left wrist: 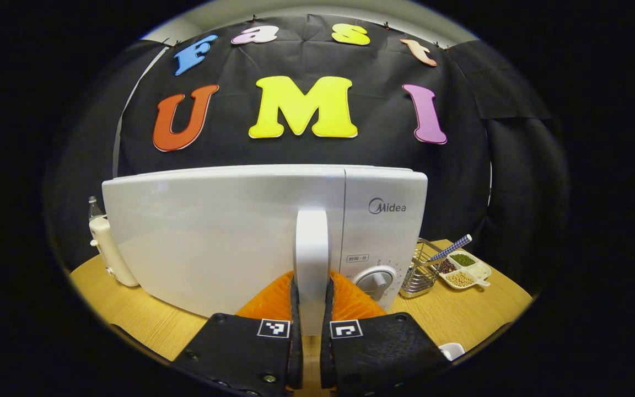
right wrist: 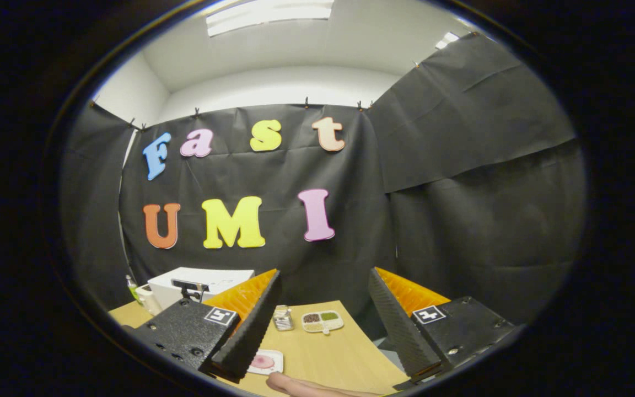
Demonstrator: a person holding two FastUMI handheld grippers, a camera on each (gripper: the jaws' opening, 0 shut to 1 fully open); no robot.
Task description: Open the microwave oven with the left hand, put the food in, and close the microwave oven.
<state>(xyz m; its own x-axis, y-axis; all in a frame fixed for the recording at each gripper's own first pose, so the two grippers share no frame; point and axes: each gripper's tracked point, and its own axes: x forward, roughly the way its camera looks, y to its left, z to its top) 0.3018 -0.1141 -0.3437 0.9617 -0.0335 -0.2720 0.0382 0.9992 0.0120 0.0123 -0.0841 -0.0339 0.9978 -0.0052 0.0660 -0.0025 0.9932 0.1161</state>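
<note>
Left gripper [left wrist: 311, 309] jaws clamped on the upright door handle [left wrist: 311, 248] of the microwave [left wrist: 229, 231], door seemingly shut or barely cracked; could slip off that smooth handle, or drag the whole oven across the surface [left wrist: 461, 314] if pulled too straight. Right gripper [right wrist: 323, 314] jaws spread wide and empty, well apart from the oven, above a small plate [right wrist: 265, 361] of pinkish food still awaiting pickup. Farther out: divided dish [left wrist: 465, 270] with green, dark and pale beans per compartment, beside a wire basket [left wrist: 419, 273] holding a checked-handled utensil.
</note>
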